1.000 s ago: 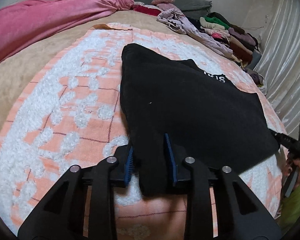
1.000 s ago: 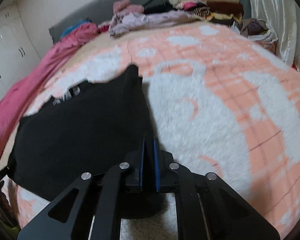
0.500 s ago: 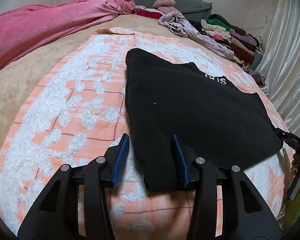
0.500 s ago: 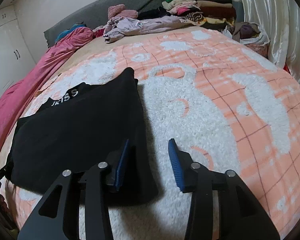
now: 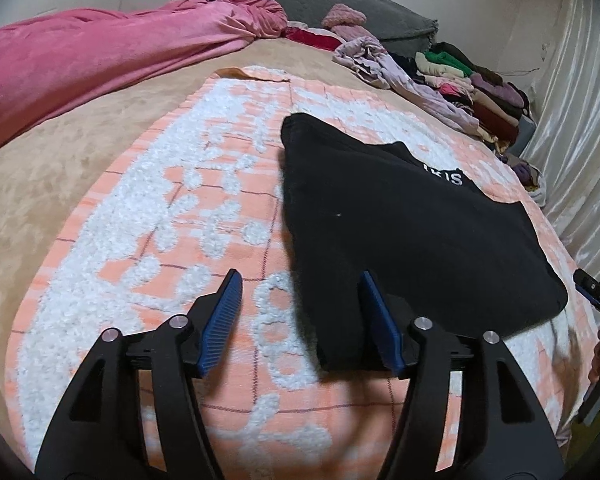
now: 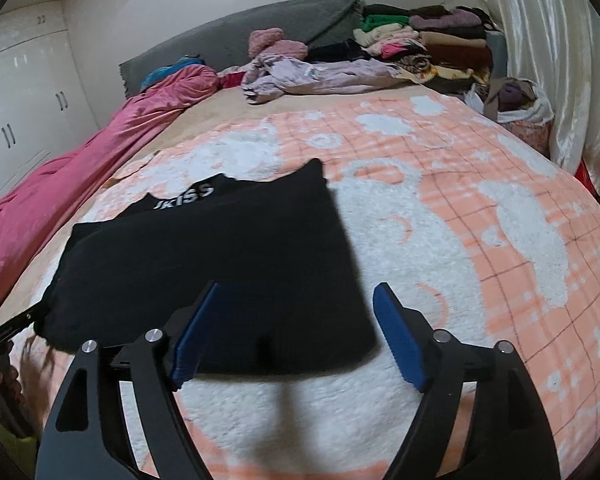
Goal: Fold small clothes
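Now lying flat on the peach-and-white blanket (image 5: 204, 216) of the bed: a black garment (image 5: 412, 240) with white lettering near its far edge, already doubled over on itself. Left gripper (image 5: 300, 312) released, jaws just opened, near left corner of the cloth lying loose between them and untouched by the blue pads (image 5: 380, 328). Right gripper (image 6: 296, 332) likewise released, jaws just opened wide, hanging over the near right corner with nothing pinched. Judged a let-go after a fold, with another fold probably left.

Possible trouble from here:
- Catching the top layer on a pad (image 6: 192, 336) while pulling away, since the cloth sits right inside both gaps; would drag the fold open or skew the edge.
- Pinching only one layer at the next grasp, since black on black hides the layer edges; would leave the lower layer behind.
- Snagging the tufted blanket pile along with the hem if the jaws dip too low.
- Uneven lift between the two sides, giving a crooked crease.

Well apart at the head of the bed: pink duvet (image 5: 100, 52), lilac garment (image 6: 312, 76), stacked folded clothes (image 6: 432, 44).
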Demonstrator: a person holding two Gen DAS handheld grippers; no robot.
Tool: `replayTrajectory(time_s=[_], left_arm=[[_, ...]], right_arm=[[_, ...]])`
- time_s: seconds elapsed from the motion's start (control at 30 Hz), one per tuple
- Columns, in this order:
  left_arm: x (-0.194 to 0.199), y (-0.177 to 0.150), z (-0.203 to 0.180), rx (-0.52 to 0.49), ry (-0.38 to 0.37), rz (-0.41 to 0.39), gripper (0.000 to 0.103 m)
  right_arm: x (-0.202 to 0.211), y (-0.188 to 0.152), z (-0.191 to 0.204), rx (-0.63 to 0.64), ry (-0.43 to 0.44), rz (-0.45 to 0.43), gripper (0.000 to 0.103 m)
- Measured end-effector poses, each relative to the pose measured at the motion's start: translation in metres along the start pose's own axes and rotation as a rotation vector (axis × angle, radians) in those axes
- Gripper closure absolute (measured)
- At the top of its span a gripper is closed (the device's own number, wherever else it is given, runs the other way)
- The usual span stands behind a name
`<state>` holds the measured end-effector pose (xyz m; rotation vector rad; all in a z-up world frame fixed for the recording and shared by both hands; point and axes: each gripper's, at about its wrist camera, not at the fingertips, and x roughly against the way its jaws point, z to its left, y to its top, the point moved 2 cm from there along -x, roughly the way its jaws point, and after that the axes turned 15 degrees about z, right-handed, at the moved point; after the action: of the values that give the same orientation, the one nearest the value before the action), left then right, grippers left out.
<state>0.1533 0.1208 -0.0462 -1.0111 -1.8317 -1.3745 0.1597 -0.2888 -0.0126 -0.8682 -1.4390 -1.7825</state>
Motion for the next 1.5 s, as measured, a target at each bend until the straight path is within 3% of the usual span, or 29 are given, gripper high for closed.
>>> replayTrajectory(time_s=[0.2,0.37,0.67,0.93,1.27,1.5], left_arm=[[0.007,0.0,0.006,0.016,0.036,-0.026,0.021],[0.011,0.002,0.015,0.044,0.048,-0.037,0.01],[0.011,0.011,0.03,0.075,0.058,-0.027,0.01],[0.014,0.023,0.062,0.166,0.037,-0.033,0.01],[0.006,0.045,0.07,0.151,0.103,-0.029,0.01],[-0.004,0.052,0.068,0.135,0.121,0.004,0.01]], right_arm=[[0.001,-0.004,0.033,0.065,0.037,0.007,0.023],[-0.005,-0.008,0.069,0.154,0.066,0.024,0.023],[-0.025,-0.022,0.16,0.395,0.1,0.043,0.023],[-0.042,-0.039,0.23,0.618,0.105,0.048,0.023],[-0.069,-0.057,0.278,0.789,0.071,0.087,0.023],[-0.089,-0.061,0.289,0.829,-0.012,0.069,0.023]])
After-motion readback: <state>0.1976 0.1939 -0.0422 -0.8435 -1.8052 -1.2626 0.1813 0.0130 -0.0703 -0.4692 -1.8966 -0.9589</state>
